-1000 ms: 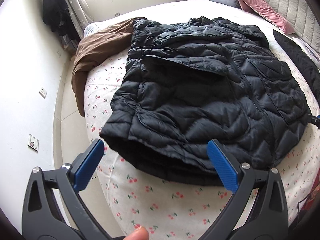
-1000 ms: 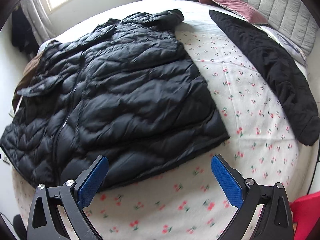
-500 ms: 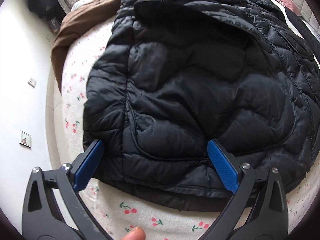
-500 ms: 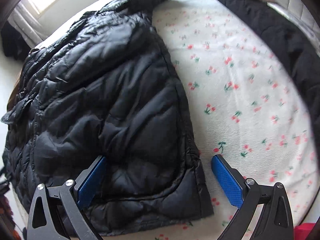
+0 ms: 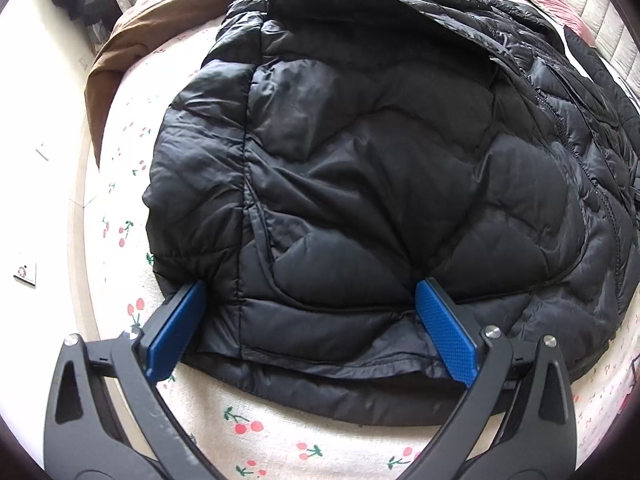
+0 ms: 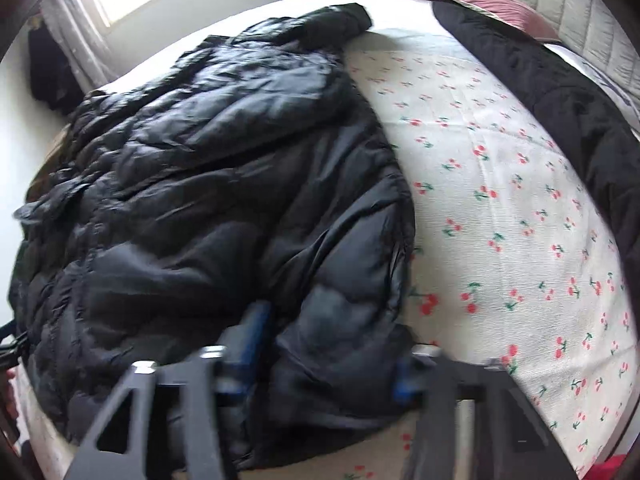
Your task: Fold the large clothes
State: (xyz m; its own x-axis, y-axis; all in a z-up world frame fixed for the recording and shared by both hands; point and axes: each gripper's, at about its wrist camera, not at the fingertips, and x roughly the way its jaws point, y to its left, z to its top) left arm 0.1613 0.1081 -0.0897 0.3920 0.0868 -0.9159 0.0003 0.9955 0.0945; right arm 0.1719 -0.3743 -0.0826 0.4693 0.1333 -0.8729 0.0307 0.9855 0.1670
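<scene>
Cherry-print bed sheet (image 6: 500, 184): serves as flat folding surface. Black puffer jacket (image 5: 380, 168): spread flat on sheet, hem nearest both grippers, ready for lifting at both lower corners. Left gripper (image 5: 308, 324): jaws spread wide, straddling left hem corner, pressing down, not yet pinching. Right gripper (image 6: 324, 356): jaws closing, bunched right hem corner between them.

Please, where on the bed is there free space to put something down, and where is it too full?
The widest free patch is the cherry-print sheet between the black puffer jacket and the second black coat. A narrow strip of sheet runs along the jacket's hem at the near edge. It is crowded on the jacket's far side, where a brown garment lies, and at the hem where both tools work.
</scene>
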